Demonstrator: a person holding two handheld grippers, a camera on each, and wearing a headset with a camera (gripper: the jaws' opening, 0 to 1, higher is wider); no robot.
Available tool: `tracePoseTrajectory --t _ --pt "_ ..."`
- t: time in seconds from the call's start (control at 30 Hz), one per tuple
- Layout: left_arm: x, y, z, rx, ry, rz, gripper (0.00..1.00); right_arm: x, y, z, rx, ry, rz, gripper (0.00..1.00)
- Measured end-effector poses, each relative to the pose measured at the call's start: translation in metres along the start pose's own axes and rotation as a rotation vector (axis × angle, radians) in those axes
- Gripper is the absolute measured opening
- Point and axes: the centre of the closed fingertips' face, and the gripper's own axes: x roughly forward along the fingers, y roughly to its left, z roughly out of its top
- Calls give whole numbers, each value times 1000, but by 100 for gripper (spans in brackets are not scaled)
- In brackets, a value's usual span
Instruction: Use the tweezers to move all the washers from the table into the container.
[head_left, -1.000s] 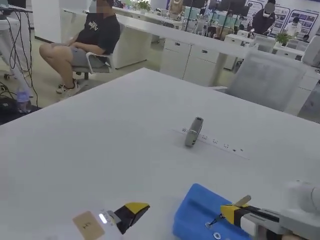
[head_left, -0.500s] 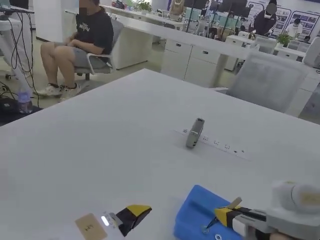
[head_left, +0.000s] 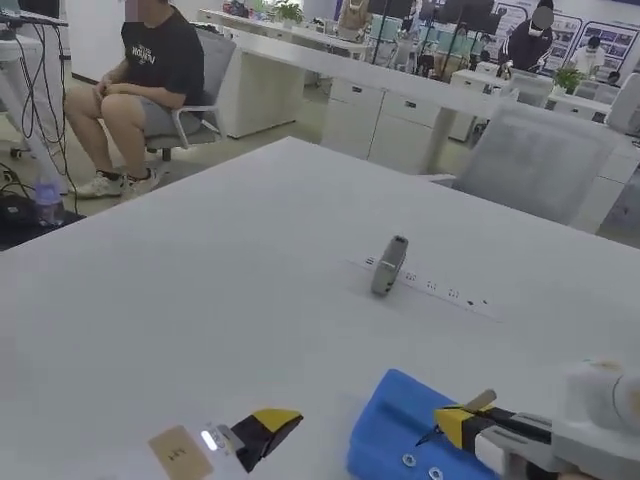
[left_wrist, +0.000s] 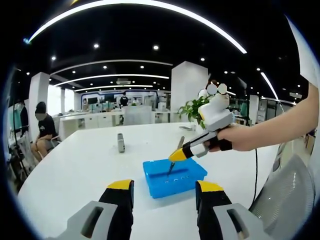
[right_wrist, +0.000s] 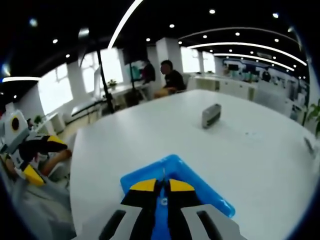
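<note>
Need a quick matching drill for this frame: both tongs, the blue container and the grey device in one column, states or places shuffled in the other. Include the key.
Things:
1. left tongs
2. right tongs
3. blue container
4. grey device

States or places:
A. shut on the tweezers, over the blue container
B. has washers lying in it
C. open, holding nothing
D. stands on the table, beyond the container

Pairs: 1-C, 2-A, 3-B, 4-D
</note>
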Motion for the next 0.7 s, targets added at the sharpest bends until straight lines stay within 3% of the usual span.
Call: tracePoseTrajectory --t 0.33,0.5,0.7 --pt "1 -1 -1 2 4 -4 48 -31 21 3 11 -64 25 4" --pt "1 -1 -1 4 6 -5 47 -40 36 -8 13 -46 56 4" --pt "1 -2 -2 6 10 -7 47 -46 39 -27 39 -19 60 4"
